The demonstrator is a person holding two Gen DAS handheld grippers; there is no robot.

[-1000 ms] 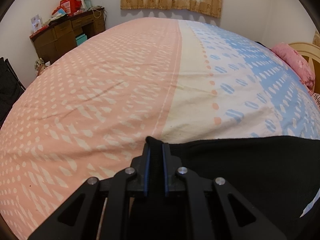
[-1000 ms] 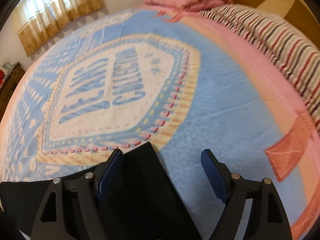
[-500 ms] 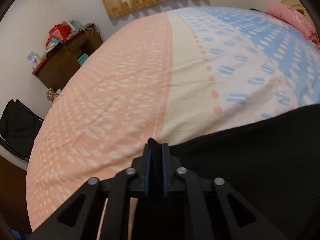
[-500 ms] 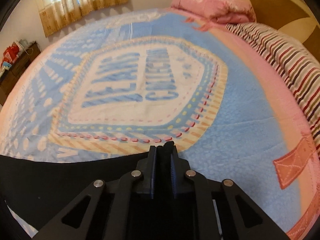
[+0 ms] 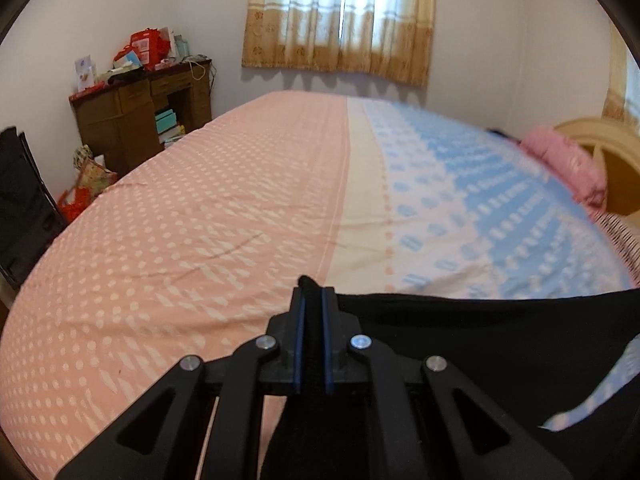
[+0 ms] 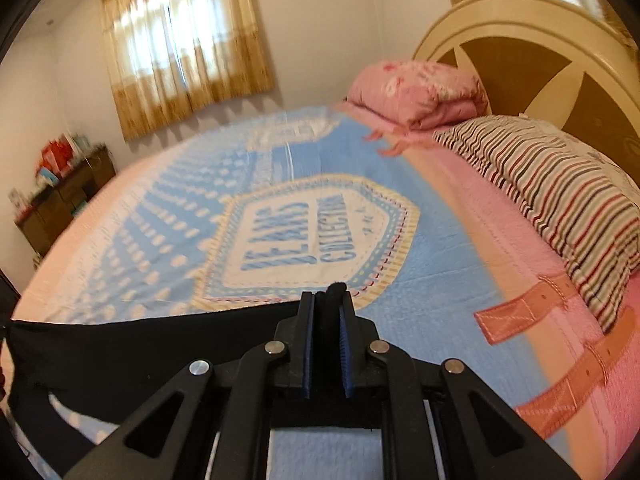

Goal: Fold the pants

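The left tool [image 5: 313, 300] is pressed together on a pinch of black cloth, and the right tool [image 6: 328, 304] is likewise clamped on a bunched fold of the same cloth. Between them the pants [image 5: 480, 344] hang as a dark band held up over the near part of the bed [image 5: 224, 208], the top edge drawn fairly straight from one tool to the other. In the right wrist view the cloth [image 6: 140, 344] runs off to the left and sags a little below the held edge, with the blue bedspread showing through a gap beneath it.

The pants look thin, soft and light, with no stiffness of their own: they will drape and fold wherever they are not supported, and will likely slide easily over the smooth bedspread. Which edge is being held, waistband or leg hem, is hard to say, since black cloth shows no seams at this blur.

Holding at two corners of one edge seems right for such limp cloth; keeping that edge taut should let the rest fall flat when laid down. A slack grip risks a crooked fold.
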